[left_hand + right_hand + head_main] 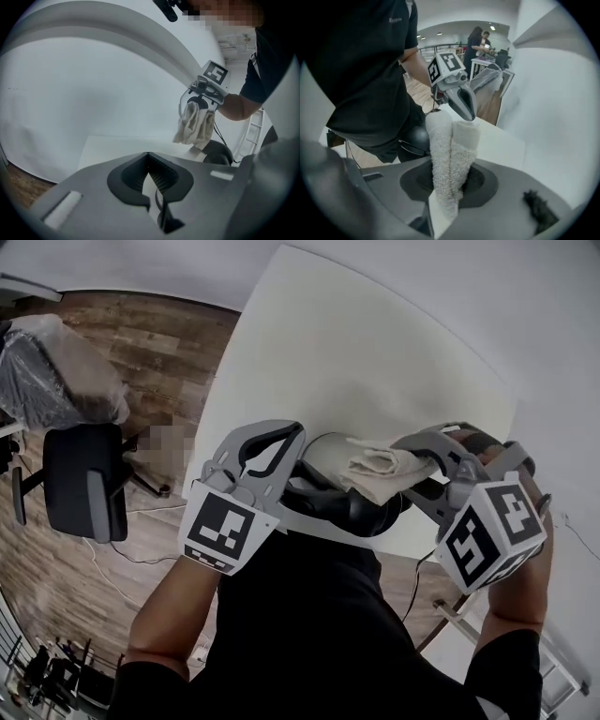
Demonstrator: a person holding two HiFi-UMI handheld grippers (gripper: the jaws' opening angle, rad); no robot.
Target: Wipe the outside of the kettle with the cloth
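Observation:
My right gripper (412, 457) is shut on a folded cream terry cloth (377, 471). In the right gripper view the cloth (449, 154) stands up from between the jaws. My left gripper (298, 433) hovers just left of the cloth with its jaws together and nothing in them; the right gripper view shows its tip (468, 110) pointing down at the cloth. A dark rounded body (361, 510) with a pale top lies under both grippers at the near edge of the white table (356, 352). It is mostly hidden, so I cannot tell if it is the kettle.
A black office chair (80, 479) and a plastic-wrapped chair (47, 371) stand on the wooden floor to the left. A white wall runs behind the table. A cable (412, 587) hangs off the near edge. Two people (477, 44) stand at desks far behind.

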